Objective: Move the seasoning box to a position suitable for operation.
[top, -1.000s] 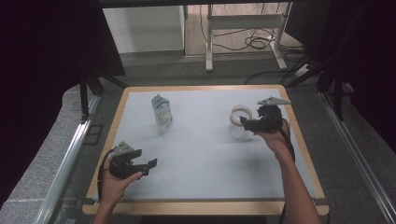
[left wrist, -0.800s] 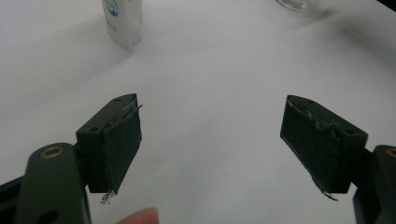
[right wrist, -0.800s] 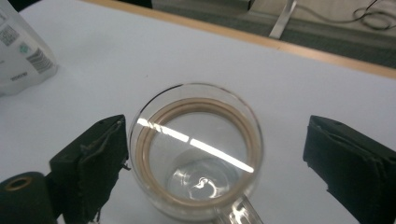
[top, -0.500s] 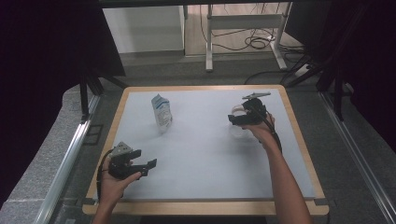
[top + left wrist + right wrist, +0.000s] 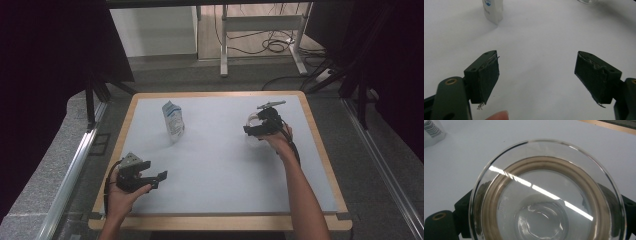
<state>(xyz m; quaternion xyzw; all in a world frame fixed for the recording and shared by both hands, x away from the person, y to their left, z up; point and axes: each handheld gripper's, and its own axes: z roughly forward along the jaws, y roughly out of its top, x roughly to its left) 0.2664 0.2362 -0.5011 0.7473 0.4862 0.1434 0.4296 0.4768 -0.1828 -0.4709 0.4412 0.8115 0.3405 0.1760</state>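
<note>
A clear glass jar with a tan ring inside its mouth sits between the black jaws of my right gripper, its round rim facing the camera. That gripper is shut on the jar at the table's right middle. A small white pouch with blue print stands upright at the back left. It also appears as the pouch at the upper left of the left gripper view and the pouch in the right one. My left gripper rests near the front left edge, open, with nothing between its pads.
The white table top has a wooden rim. The jar's edge peeks in at the upper right of the left gripper view. Dark curtains, a metal rail and cables on the floor surround the table.
My right gripper has moved left onto the glass jar and now has it between its jaws. The left hand and the pouch have stayed put.
</note>
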